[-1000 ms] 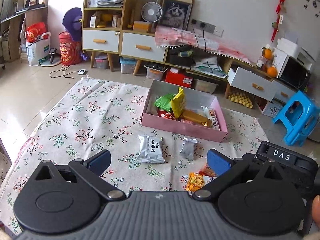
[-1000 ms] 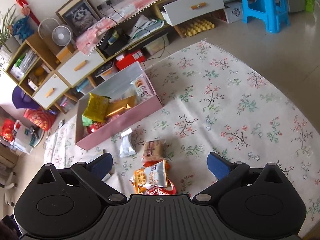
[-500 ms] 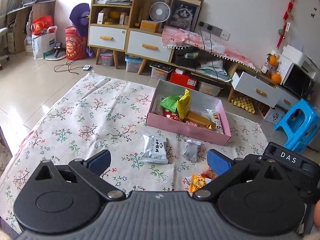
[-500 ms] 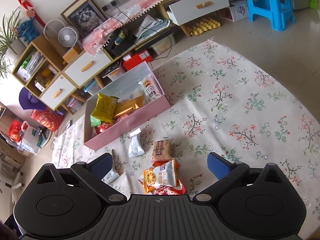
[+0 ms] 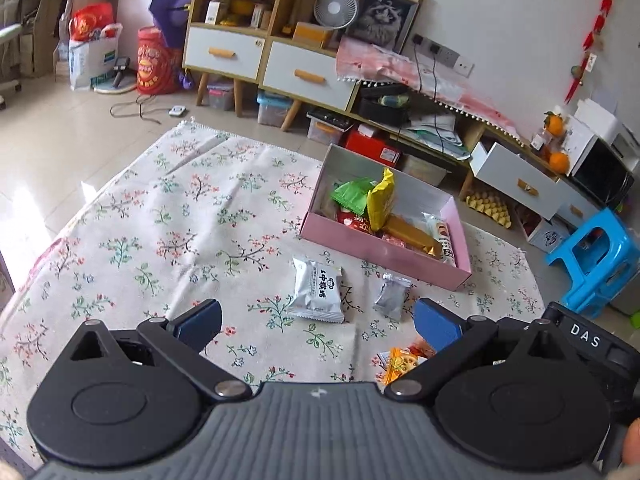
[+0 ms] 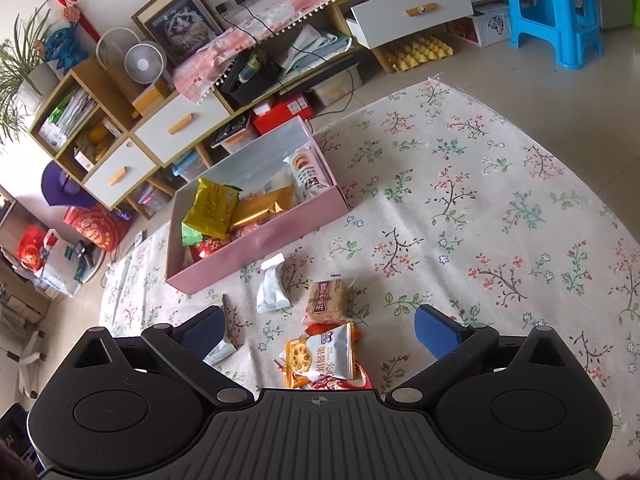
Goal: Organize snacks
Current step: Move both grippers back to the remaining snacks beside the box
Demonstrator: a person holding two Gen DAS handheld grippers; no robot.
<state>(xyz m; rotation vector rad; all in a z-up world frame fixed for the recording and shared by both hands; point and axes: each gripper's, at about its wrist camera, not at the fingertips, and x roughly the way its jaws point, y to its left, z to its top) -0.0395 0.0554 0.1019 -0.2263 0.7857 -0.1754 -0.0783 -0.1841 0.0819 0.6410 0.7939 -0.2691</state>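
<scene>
Floral tablecloth (image 5: 168,216) spread flat over the whole work surface, printed with small red and green sprigs.

Pink box (image 5: 384,254) open-topped toward the far edge of the cloth, roughly mid-way along it, long side facing the grippers. Inside, packed close: yellow bag (image 6: 212,208) standing on edge near the middle, gold packet (image 6: 262,210) lying just beside it, green packet (image 5: 352,196) behind the yellow one at the far-left corner of the box, red packet (image 6: 208,246) low against the near wall, and a white cookie tube (image 6: 308,174) at the right end.

Loose on the cloth between the box and the near edge: white snack pack (image 5: 318,292) lying flat, label up; small silver pouch (image 5: 390,296) just right of it, apart from it; brown biscuit pack (image 6: 326,296) near the pouch; orange-and-white cracker bag (image 6: 324,354) closest to the near edge, overlapping a red wrapper (image 6: 344,380) beneath it.

Left gripper (image 5: 318,326) held above the near edge, fingers spread wide, nothing between the blue pads (image 5: 200,320); white snack pack just ahead of the gap.

Right gripper (image 6: 318,326) likewise spread wide and empty, cracker bag and biscuit pack lying within the span of its fingers.
</scene>
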